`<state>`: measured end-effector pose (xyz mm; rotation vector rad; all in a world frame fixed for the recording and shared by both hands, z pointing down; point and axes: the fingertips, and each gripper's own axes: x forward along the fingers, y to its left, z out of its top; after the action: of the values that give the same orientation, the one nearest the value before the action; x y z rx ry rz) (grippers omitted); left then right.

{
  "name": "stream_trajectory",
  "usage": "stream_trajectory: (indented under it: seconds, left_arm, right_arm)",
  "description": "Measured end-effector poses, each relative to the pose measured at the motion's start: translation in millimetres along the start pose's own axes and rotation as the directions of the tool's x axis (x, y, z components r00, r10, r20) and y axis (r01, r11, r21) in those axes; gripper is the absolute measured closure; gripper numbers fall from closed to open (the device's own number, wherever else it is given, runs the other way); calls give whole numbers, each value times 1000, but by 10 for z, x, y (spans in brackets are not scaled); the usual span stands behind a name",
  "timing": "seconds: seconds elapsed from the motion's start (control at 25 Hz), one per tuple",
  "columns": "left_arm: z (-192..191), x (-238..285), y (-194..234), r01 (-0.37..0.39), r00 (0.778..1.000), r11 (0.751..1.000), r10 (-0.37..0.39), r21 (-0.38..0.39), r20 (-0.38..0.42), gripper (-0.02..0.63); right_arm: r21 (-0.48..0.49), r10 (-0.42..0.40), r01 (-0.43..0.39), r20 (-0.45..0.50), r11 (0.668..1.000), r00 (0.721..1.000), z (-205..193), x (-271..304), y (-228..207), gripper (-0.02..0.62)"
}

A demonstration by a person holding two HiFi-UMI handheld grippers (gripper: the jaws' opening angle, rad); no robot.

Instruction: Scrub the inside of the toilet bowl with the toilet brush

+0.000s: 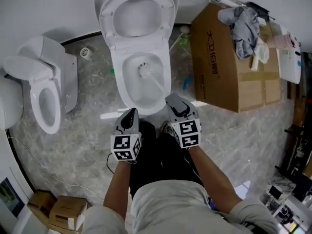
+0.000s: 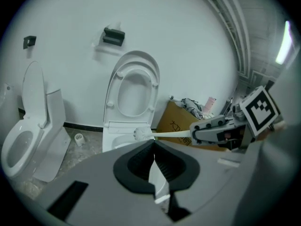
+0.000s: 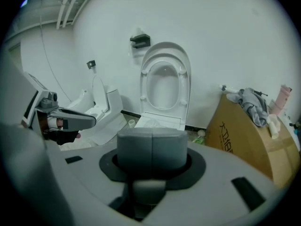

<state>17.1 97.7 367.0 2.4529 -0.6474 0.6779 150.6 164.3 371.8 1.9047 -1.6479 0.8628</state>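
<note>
The white toilet (image 1: pixel 127 94) stands in the middle with its lid and seat (image 1: pixel 137 9) up. The white toilet brush (image 1: pixel 144 70) has its head down inside the bowl; its handle slants back to my right gripper (image 1: pixel 170 100), which is shut on it. From the left gripper view the brush head (image 2: pixel 141 134) shows over the bowl rim, with the handle running into the right gripper (image 2: pixel 197 133). My left gripper (image 1: pixel 129 115) hangs shut and empty at the bowl's front edge, left of the right one. The right gripper view hides the brush behind its own jaws.
A second toilet (image 1: pixel 43 89) sits on the left, seat up. A large cardboard box (image 1: pixel 229 72) with clothes (image 1: pixel 243 23) on top stands right of the bowl. Small boxes (image 1: pixel 58 209) lie at the lower left. A small white cup (image 1: pixel 86 52) rests by the wall.
</note>
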Motion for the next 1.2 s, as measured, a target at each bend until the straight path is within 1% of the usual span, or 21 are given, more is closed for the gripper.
stream_trajectory:
  seconds: [0.12,0.24,0.4,0.52,0.64,0.8,1.0,1.2]
  left_arm:
    - [187,-233,-291,-10,999,999,8,39,50,597]
    - [320,-503,-524,-36,995,997,30,66,90,597]
    - [547,-760,-791,-79,986,993,65,89,154,597]
    - [666,-987,-1019,-106,977,989,83,108,194,597]
    - [831,-1231,-1216,-135,965,983,102,124,243,597]
    - [1080,-1518,-1477,-171,941,974,117,149,318,597]
    - [1232,-1849,-1757,-185,919,970,114,158,378,597]
    - [1430,-2039,-1950,-186,895,966,91,179,438,597]
  right_arm:
    - [-2,-1,1,55,1000,998,106,-407,-59,451]
    - [3,8,-8,109,1000,994,171,-796,-39,451]
    - [-20,26,-22,183,1000,983,315,-1195,-57,451]
    - [-17,34,-31,209,999,977,347,-1524,-70,451]
    - [-20,38,-34,248,999,968,459,-1892,-81,451]
    - [-43,59,-48,332,998,941,683,-2335,-112,451]
    - [-57,50,-30,397,998,916,812,-2822,-136,451]
    - [-47,26,-8,407,999,913,862,-3019,-171,451]
